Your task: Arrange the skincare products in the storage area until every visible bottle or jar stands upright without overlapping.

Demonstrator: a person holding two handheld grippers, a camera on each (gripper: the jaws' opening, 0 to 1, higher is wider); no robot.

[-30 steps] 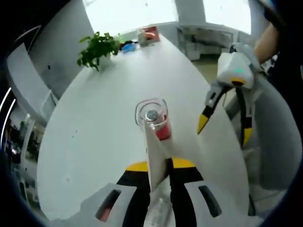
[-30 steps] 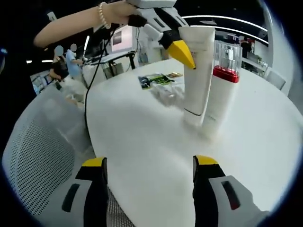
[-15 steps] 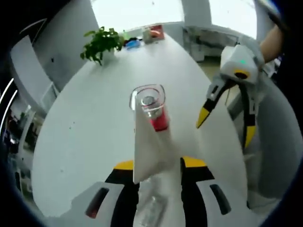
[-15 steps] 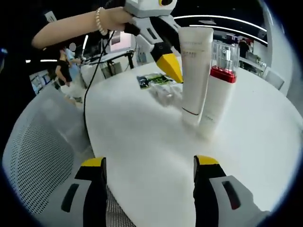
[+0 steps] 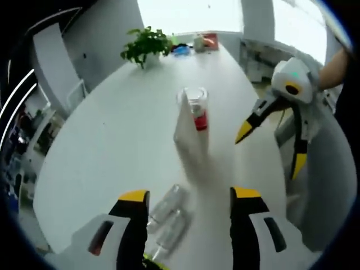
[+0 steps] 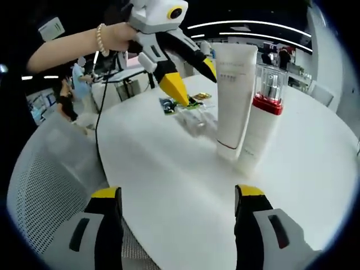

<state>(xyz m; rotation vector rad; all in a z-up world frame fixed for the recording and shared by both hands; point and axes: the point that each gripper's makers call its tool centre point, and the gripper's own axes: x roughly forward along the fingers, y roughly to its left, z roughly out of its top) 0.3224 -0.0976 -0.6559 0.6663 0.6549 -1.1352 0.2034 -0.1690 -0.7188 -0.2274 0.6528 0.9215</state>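
A white tube [image 5: 188, 135] stands upright on the white table [image 5: 112, 140], touching a white bottle [image 5: 197, 107] with a red band and a clear cap. My left gripper [image 5: 190, 194] is open, drawn back from the tube with nothing between its fingers. Small clear bottles [image 5: 167, 216] lie flat between its jaws. In the right gripper view the tube [image 6: 233, 101] and the bottle [image 6: 263, 121] stand side by side, with the left gripper [image 6: 191, 77] hanging open to their left. My right gripper [image 6: 177, 192] is open near the table edge and holds nothing. The right gripper [image 5: 270, 149] hangs to the right of the tube.
A potted plant [image 5: 147, 44] and some small items [image 5: 203, 40] sit at the table's far end. Clear bottles [image 6: 194, 121] and a green packet [image 6: 180, 104] lie behind the tube. A mesh chair [image 6: 45, 185] stands by the table edge. People stand in the background.
My left gripper opened, let go of the white tube and pulled back. The tube now stands free beside the red-banded bottle. The right gripper stayed open and hardly moved.
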